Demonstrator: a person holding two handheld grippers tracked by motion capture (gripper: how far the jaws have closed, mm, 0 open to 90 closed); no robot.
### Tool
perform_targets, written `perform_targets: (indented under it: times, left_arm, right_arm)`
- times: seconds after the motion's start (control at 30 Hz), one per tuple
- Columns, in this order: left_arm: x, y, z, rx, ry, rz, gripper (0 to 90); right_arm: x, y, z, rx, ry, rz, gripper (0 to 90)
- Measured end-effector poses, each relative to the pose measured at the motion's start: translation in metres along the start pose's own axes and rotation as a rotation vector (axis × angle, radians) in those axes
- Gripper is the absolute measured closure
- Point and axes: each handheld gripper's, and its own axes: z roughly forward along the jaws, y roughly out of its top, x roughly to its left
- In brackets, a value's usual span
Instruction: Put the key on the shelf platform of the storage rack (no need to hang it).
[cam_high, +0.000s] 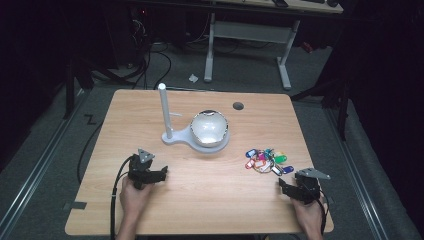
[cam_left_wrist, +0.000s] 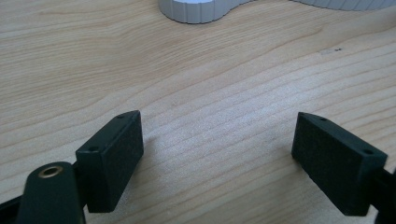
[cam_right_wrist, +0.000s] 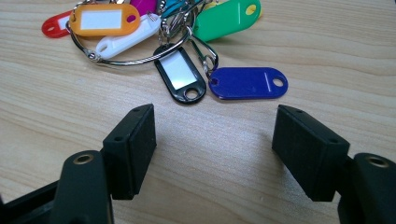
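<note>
Nearest the person, both grippers rest low on the wooden surface (cam_high: 200, 190). The left gripper (cam_left_wrist: 217, 154) has its jaws spread wide with nothing between them, idle and well apart from the work. The right gripper (cam_right_wrist: 215, 149) also stands wide and holds nothing — its jaws face the bunch of key tags (cam_right_wrist: 159, 42) lying just ahead, probably lined up for a grab. Farther off, mid-surface, a white stand (cam_high: 172, 135) with an upright post carries a bowl (cam_high: 210, 128) — likely where the tags go.
</note>
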Motion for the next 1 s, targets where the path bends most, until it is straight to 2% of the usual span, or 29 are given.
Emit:
perform_targets:
  times: [0.1,0.4,0.53,0.67,0.8,1.0]
  left_arm:
    - [0.0,0.0,0.0,0.0,0.0,0.0,17.0]
    - [0.0,0.0,0.0,0.0,-0.001,0.001,17.0]
    - [0.0,0.0,0.0,0.0,0.0,-0.001,17.0]
    - [0.0,0.0,0.0,0.0,0.0,0.0,17.0]
    - [0.0,0.0,0.0,0.0,-0.001,0.001,17.0]
    - [0.0,0.0,0.0,0.001,-0.001,0.001,17.0]
  right_arm:
    - [0.003,0.002,-0.001,0.006,0.025,0.002,39.2]
    - [0.008,0.001,-0.008,-0.02,0.055,-0.002,43.8]
    - [0.012,0.004,-0.013,-0.045,0.073,-0.031,44.7]
    - [0.012,0.006,-0.014,-0.042,0.097,-0.021,44.8]
    - [0.017,0.015,-0.014,-0.048,0.122,-0.034,43.6]
    - [0.021,0.025,-0.01,-0.039,0.112,-0.054,41.8]
